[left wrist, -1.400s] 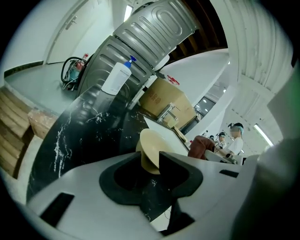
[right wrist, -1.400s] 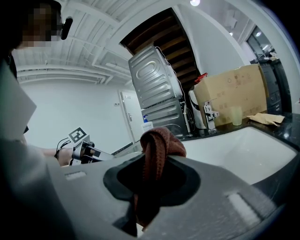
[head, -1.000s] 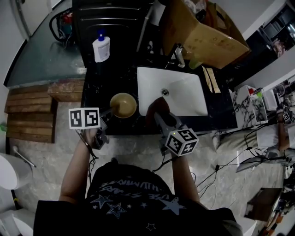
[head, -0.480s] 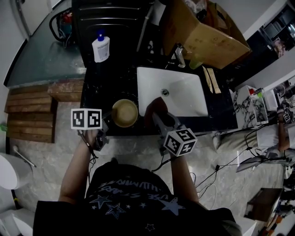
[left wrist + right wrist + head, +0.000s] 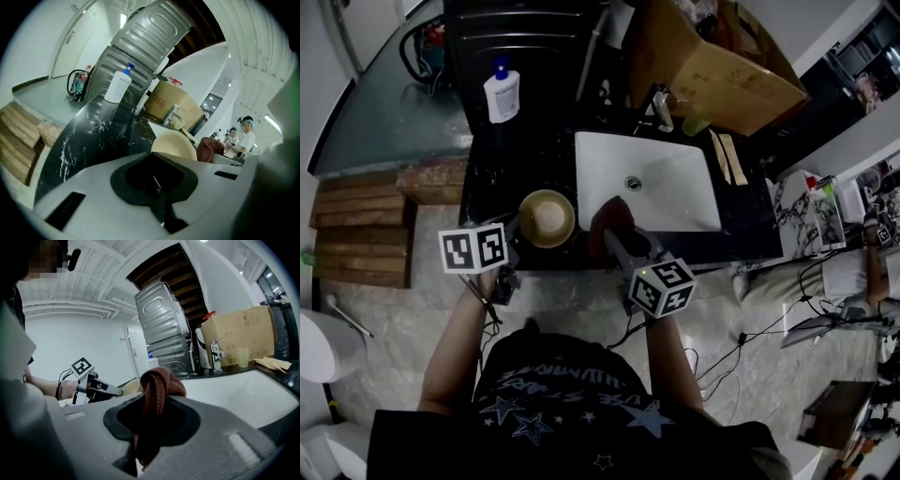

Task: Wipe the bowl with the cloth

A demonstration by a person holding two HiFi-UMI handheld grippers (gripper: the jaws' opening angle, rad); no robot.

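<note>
Nearest you, your right gripper (image 5: 615, 236) has its jaws clamped on one rust-brown cloth (image 5: 157, 380). The cloth is soft and ribbed, bunched into a rounded knot that bulges out past the jaw tips. It hangs over the near left corner of the sink (image 5: 675, 202). At 9 o'clock from the cloth, your left gripper (image 5: 519, 231) has its jaws closed together on the near rim of the single bowl (image 5: 547, 217). The bowl is round, smooth and cream-coloured, with a darker olive rim. It is tilted, so its outer wall rises just beyond the jaw tips in the left gripper view. Bowl and cloth sit just beside each other, with a thin strip of counter (image 5: 492, 183) showing between them. The counter is glossy black stone veined with white. The one sink is a white rectangular basin with a drain in the middle. At 12 o'clock from it stands one metal faucet (image 5: 660, 105), with one pale translucent cup (image 5: 697, 126) beside it. Farther off, at 11 o'clock from the bowl, there is one white pump bottle (image 5: 502, 94) with a blue top. At 1 o'clock from the sink sits one brown cardboard box (image 5: 722, 70).
</note>
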